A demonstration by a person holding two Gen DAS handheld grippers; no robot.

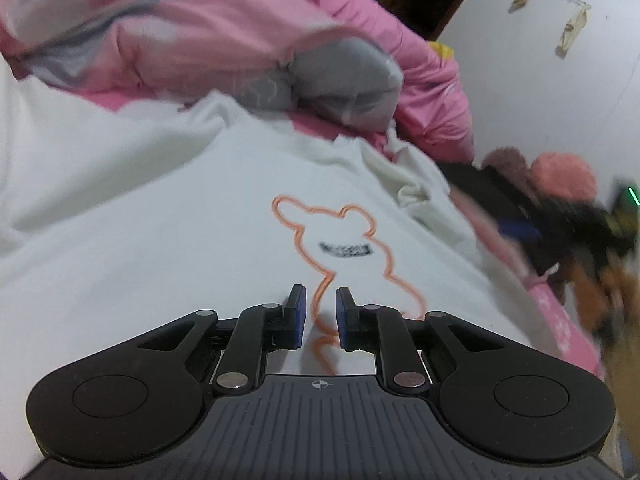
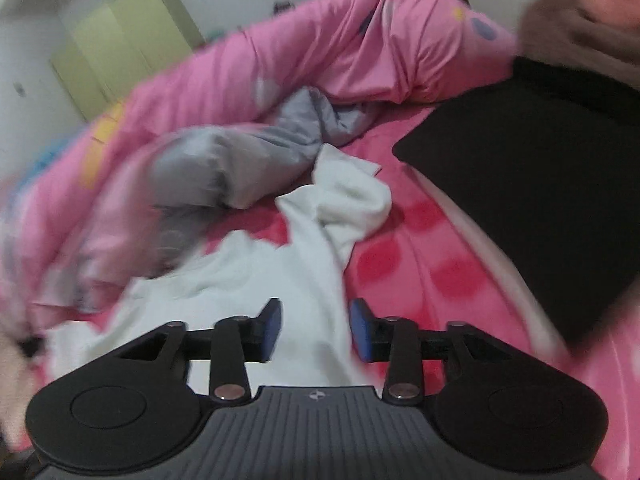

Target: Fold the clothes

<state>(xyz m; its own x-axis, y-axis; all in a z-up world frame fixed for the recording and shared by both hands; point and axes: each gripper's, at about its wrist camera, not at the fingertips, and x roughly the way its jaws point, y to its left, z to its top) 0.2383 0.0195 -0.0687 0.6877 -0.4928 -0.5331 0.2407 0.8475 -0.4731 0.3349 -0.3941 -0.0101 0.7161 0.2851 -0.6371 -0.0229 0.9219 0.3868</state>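
Left wrist: my left hand-held gripper (image 1: 321, 312) hangs over the white shirt (image 1: 160, 240) spread on the bed, pads slightly apart, empty. Right wrist: my right hand-held gripper (image 2: 316, 328) stands apart, empty, above the shirt's crumpled sleeve (image 2: 352, 200).

Shirt (image 1: 180, 220) on bed (image 2: 420, 248), quilt (image 2: 320, 60) behind
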